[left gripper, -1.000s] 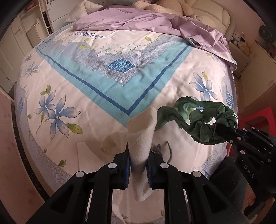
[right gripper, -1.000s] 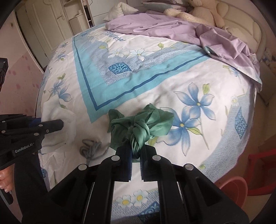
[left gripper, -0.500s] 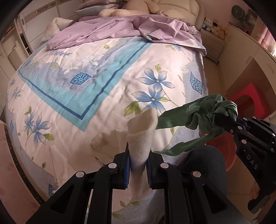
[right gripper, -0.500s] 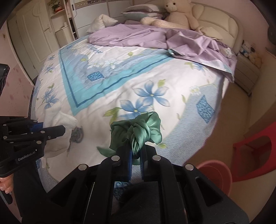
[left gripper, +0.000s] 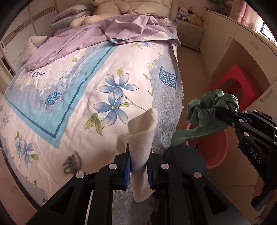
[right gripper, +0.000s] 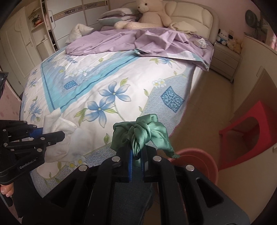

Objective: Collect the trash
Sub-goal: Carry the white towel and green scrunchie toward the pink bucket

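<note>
My left gripper [left gripper: 138, 161] is shut on a cream-white cloth [left gripper: 142, 135], held over the near edge of the flowered bed [left gripper: 86, 97]; the cloth also shows in the right wrist view [right gripper: 57, 136]. My right gripper [right gripper: 136, 159] is shut on a knotted green cloth [right gripper: 143, 133], held off the bed's corner above a pink basin [right gripper: 199, 161]. In the left wrist view the green cloth [left gripper: 211, 110] hangs over that basin [left gripper: 214, 147]. A small grey cord bundle [left gripper: 72, 163] lies on the bed near the left gripper.
A red plastic stool [right gripper: 249, 128] stands by the cabinets on the right. A rumpled purple sheet [right gripper: 138, 41], pillows and a teddy bear [right gripper: 152, 12] fill the bed's far end. A nightstand [right gripper: 225, 58] stands beside the headboard. My dark-trousered knee [left gripper: 185, 161] is below the grippers.
Both grippers have swung to the right with their cloths, from over the bed towards its right corner. The pink basin and red stool have come into fuller view.
</note>
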The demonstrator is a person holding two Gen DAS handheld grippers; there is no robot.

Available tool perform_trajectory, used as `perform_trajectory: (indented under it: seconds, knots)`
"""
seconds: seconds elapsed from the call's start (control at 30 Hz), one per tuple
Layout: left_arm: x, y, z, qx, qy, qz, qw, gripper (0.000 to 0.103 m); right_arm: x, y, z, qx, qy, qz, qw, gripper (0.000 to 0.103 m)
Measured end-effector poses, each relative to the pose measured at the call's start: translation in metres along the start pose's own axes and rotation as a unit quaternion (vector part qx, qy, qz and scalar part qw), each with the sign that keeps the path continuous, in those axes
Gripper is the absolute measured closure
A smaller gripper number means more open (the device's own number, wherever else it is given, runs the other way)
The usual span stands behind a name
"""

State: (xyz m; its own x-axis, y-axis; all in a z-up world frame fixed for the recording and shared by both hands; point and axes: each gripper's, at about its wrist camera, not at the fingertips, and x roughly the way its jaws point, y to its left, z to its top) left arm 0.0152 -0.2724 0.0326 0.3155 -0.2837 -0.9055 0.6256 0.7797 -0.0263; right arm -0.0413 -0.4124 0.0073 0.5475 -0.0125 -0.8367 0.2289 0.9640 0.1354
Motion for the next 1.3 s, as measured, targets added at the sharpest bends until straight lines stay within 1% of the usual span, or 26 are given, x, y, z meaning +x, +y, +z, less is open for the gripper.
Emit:
perform_trajectory:
  seconds: [0.4, 0.63, 0.87, 1.3]
  knots:
    - [0.006, -0.050, 0.015, 0.049, 0.003, -0.014, 0.9987, 0.086, -0.011, -0.041, -0.012, 0.036, -0.004, -0.021, 0.999, 0.096]
    - [0.009, -0.082, 0.020, 0.081, 0.005, -0.024, 0.9964, 0.086, -0.016, -0.067, -0.022, 0.063, -0.008, -0.031, 0.998, 0.096]
    - [0.013, -0.117, 0.022, 0.117, 0.008, -0.036, 0.9925, 0.086, -0.021, -0.091, -0.034, 0.094, -0.009, -0.041, 0.995, 0.096]
    - [0.028, -0.172, 0.027, 0.168, 0.018, -0.058, 0.9838, 0.086, -0.024, -0.136, -0.066, 0.149, -0.002, -0.066, 0.987, 0.096]
